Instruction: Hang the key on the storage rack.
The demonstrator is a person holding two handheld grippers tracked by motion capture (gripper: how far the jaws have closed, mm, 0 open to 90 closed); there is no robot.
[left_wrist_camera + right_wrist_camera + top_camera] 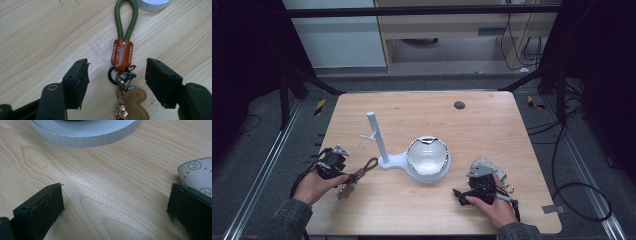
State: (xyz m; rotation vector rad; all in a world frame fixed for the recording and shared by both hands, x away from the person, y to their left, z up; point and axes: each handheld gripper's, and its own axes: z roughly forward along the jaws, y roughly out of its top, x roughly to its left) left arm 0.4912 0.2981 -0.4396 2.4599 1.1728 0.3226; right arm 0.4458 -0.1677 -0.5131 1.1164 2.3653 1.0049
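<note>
Left gripper point(117, 75) has its jaws apart on either side of the keychain point(122, 57), not touching it; that keychain lies flat on the table point(492, 125), left of the white stand point(384, 150). Right gripper point(115, 207) gapes over bare wood.

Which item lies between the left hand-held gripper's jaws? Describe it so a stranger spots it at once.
Start at the white stand with its upright post beside the bowl in the middle of the wooden table. Just left of its base lies a keychain, between the open jaws of the left hand-held gripper. It alone has a green cord loop, a brown leather tab and black clips.
</note>
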